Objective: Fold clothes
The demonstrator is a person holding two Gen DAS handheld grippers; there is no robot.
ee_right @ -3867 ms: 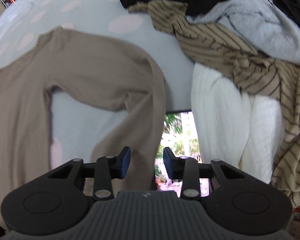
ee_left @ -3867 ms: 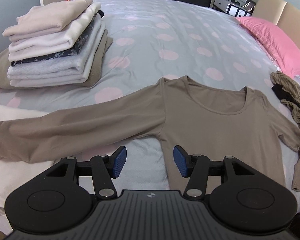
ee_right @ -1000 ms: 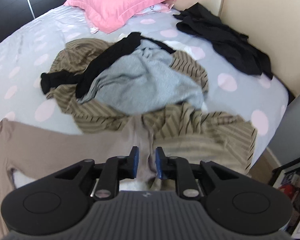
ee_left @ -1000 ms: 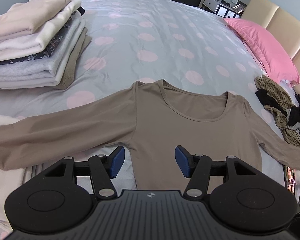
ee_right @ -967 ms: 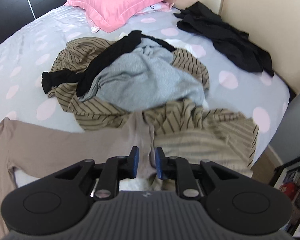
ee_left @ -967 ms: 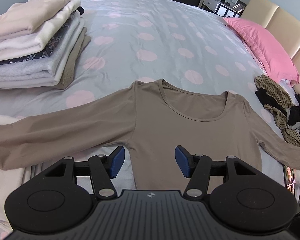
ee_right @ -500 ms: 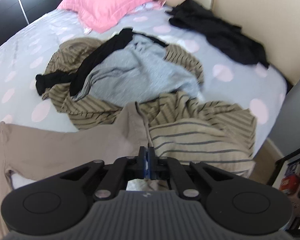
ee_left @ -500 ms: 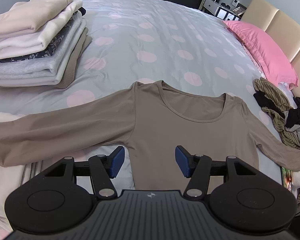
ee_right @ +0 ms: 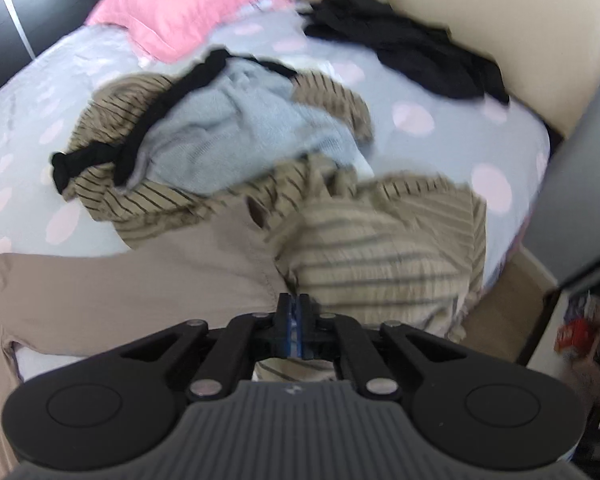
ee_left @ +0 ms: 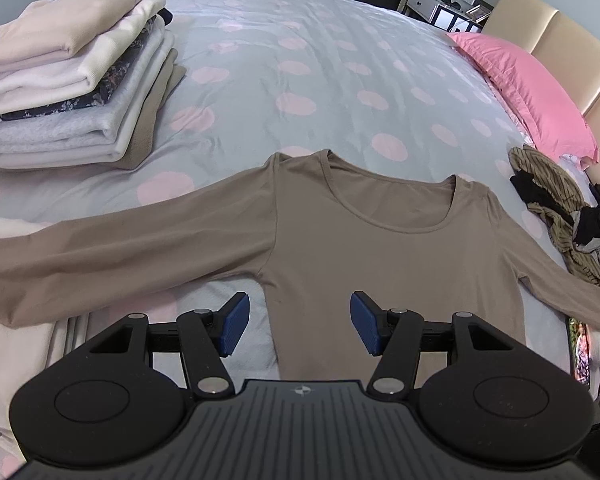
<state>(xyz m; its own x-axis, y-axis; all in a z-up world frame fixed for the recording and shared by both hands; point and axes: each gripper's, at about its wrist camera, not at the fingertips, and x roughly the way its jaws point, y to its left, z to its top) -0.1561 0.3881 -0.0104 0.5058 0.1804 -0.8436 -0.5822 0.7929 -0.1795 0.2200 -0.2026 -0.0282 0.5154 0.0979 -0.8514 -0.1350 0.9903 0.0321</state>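
A taupe long-sleeved top (ee_left: 380, 256) lies flat on the bed, neckline away from me, its left sleeve (ee_left: 120, 248) stretched out to the left. My left gripper (ee_left: 299, 328) hovers open over the top's lower body, nothing between its blue pads. In the right wrist view the top's other sleeve (ee_right: 160, 284) runs from the left to my right gripper (ee_right: 294, 312), which is shut on the sleeve's cuff end. That cuff lies beside a striped beige garment (ee_right: 380, 248). The right view is motion-blurred.
A stack of folded clothes (ee_left: 68, 88) stands at the back left. A heap of unfolded clothes (ee_right: 228, 132) lies by the right gripper, with a black garment (ee_right: 412, 48) and pink pillow (ee_right: 196, 4) near the headboard. The bed's edge and floor are at right.
The right gripper went from open around the sleeve cuff to shut on it, and the view has shifted and blurred. The left gripper has stayed open and hardly moved.
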